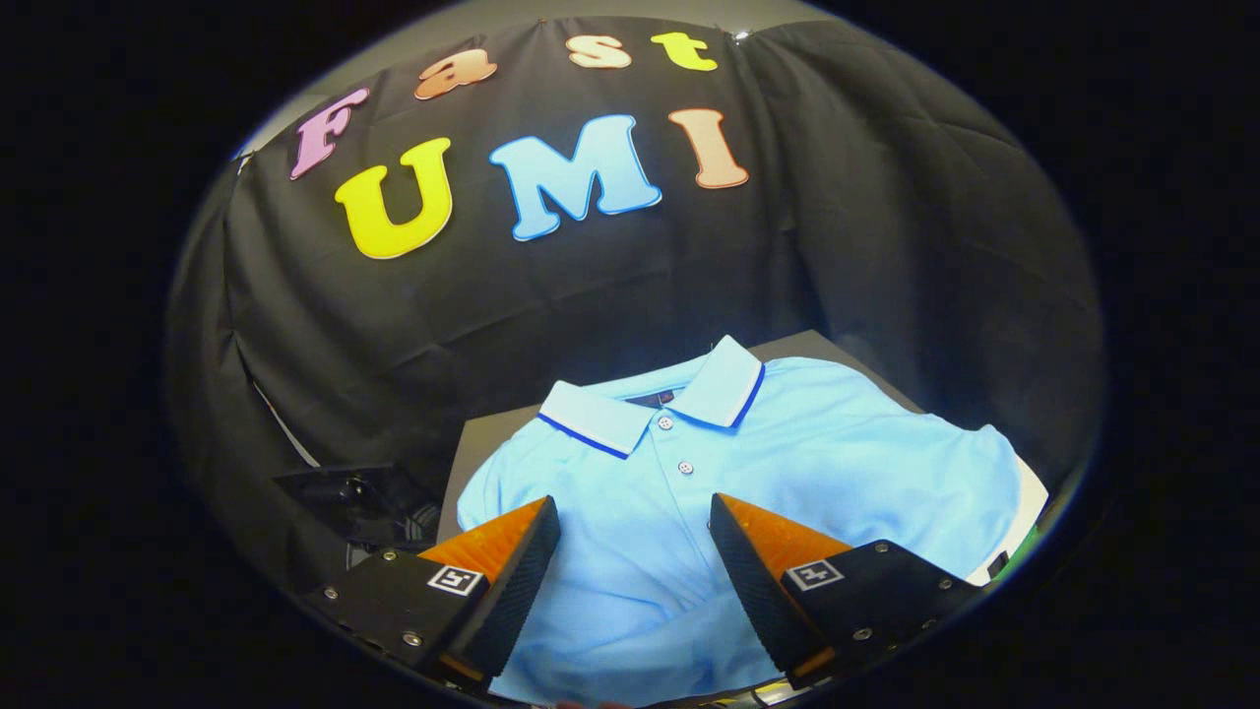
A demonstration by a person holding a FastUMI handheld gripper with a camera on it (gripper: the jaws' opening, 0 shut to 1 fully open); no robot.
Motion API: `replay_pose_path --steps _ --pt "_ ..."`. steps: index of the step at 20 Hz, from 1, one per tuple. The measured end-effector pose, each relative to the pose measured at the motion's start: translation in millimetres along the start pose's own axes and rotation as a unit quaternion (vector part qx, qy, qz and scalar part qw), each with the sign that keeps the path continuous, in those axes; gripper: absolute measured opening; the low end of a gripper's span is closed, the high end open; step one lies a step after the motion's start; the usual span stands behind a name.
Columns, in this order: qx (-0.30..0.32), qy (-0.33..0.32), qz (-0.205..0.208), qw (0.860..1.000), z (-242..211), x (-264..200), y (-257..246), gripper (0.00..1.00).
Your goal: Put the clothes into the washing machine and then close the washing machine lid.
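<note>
- Gripper [635, 517]: fingers spread wide, nothing between the pads, hanging over the shirt's chest area. Whether the tips touch the fabric can't be told.
- Light blue polo shirt [837, 463]: lies flat, front side up, spread over a grey tabletop [472, 443]. Its lower part runs under and between the two fingers; the collar end lies beyond them.
- Collar [600, 414]: paler than the body, folded down, with a dark blue stripe along the edge. Sits just ahead of the fingertips, toward the booth wall.
- Button placket [673, 443]: two small buttons visible, running from the collar down toward the gap between the fingers.
- One sleeve [984, 473] spreads out past the right finger, reaching near the table's edge; a white strip shows under it there.
- Shirt fabric is mostly smooth, with light creases near the bottom between the fingers.
- Dark piece of equipment [345, 492] sits low beside the table, off the left finger's side; too dim to identify.
- Black cloth wall [886, 246] stands behind the table, draped with folds.
</note>
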State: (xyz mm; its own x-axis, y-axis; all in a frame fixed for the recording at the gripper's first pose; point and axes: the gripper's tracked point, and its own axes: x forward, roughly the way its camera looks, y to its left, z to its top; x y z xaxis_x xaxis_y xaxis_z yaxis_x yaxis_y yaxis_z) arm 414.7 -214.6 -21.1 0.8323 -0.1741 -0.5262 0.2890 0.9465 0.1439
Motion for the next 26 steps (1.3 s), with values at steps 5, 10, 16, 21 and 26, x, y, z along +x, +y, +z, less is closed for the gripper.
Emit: replay_pose_path --steps 5,10,16,21,26 --pt "-0.002 0.020 -0.002 1.000 -1 7 -2 0.96" --pt "-0.015 0.037 -0.025 0.999 -2 17 -5 0.91" --pt "0.035 -0.003 -0.033 0.999 1 13 -26 0.40" --pt "0.118 -0.014 0.072 0.990 3 11 -26 0.00" --pt "0.096 -0.033 0.052 0.993 3 5 -26 0.00"
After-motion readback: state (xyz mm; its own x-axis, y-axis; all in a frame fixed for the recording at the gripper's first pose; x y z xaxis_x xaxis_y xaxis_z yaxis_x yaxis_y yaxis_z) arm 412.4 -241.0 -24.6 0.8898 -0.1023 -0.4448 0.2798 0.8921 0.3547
